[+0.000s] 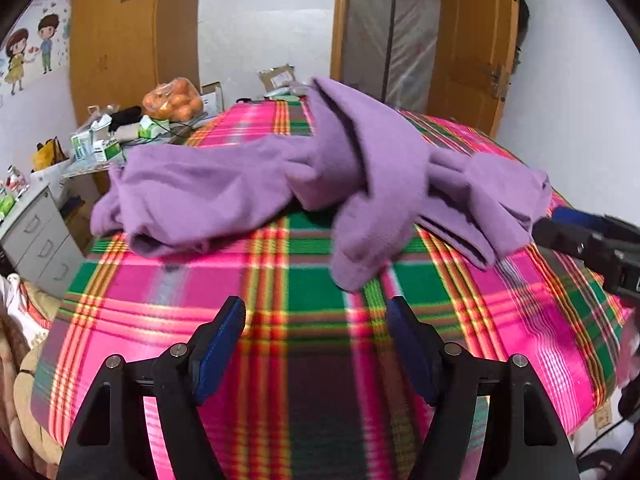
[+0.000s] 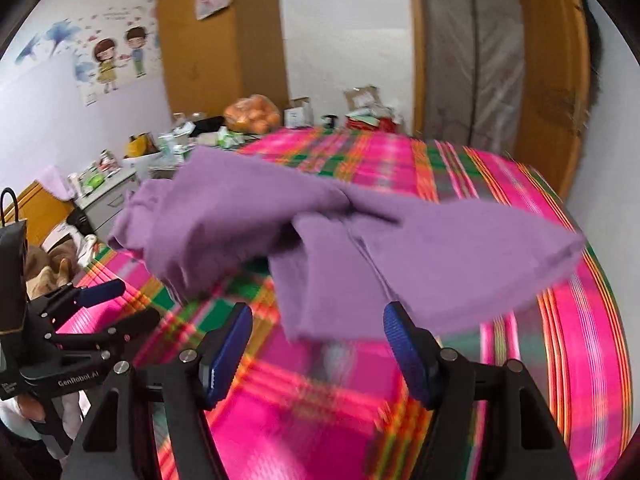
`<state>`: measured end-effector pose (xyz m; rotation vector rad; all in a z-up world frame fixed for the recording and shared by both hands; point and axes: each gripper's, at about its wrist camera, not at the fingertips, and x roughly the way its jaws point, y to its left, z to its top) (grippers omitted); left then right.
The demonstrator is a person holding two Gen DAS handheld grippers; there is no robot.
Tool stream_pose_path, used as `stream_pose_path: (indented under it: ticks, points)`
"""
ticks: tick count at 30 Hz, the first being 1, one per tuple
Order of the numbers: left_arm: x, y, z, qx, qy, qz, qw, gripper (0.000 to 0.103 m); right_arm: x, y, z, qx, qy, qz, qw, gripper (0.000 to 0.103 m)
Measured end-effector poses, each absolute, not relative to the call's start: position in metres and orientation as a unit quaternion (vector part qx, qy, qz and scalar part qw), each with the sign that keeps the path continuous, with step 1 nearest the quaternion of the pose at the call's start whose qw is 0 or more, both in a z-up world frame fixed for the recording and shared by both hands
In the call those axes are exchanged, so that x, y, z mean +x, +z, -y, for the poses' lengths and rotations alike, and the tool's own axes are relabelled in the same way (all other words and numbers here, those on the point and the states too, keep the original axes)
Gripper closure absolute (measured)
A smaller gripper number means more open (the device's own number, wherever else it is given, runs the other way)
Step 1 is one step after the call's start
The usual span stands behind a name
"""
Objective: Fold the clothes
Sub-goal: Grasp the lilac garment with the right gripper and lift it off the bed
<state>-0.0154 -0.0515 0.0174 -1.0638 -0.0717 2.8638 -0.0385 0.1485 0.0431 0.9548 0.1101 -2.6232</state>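
Note:
A purple garment (image 1: 224, 188) lies crumpled across the pink and green plaid blanket (image 1: 304, 280), one fold standing up in its middle. My left gripper (image 1: 316, 320) is open just short of the garment's near hanging corner, nothing between its blue pads. At the right edge, my right gripper (image 1: 560, 224) sits at the garment's right end. In the right wrist view the garment (image 2: 240, 208) is blurred, and its lower edge hangs just past my open right gripper (image 2: 320, 332), close to the right fingertip. My left gripper (image 2: 136, 302) shows open at the left.
Beyond the bed's far left corner is a cluttered desk with a bag of oranges (image 1: 172, 100) and small boxes. A grey drawer cabinet (image 1: 36, 232) stands left of the bed. A wooden door (image 1: 472, 40) and a wrapped mattress are behind.

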Motion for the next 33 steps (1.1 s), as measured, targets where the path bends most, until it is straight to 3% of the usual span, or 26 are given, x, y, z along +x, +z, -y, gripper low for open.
stream_pose_path:
  ticks: [11,22,28,30,33]
  points:
    - [-0.024,0.015,0.087,-0.344,0.937,0.050,0.034,0.028,-0.076,0.051,-0.101,0.338,-0.908,-0.082,0.235,0.034]
    - [-0.024,0.003,0.116,-0.347,0.934,0.082,0.012,0.028,-0.154,0.108,-0.054,0.284,-0.908,-0.129,0.280,0.034]
    - [-0.024,0.006,0.126,-0.335,0.938,0.087,-0.007,0.028,-0.227,0.083,-0.023,0.356,-0.865,-0.156,0.316,0.034]
    - [-0.031,0.003,0.129,-0.348,0.933,0.096,-0.004,0.036,-0.243,0.070,-0.014,0.379,-0.849,-0.170,0.326,0.034]
    - [-0.034,0.002,0.130,-0.353,0.930,0.100,-0.001,0.036,-0.262,0.050,-0.001,0.402,-0.829,-0.185,0.341,0.034]
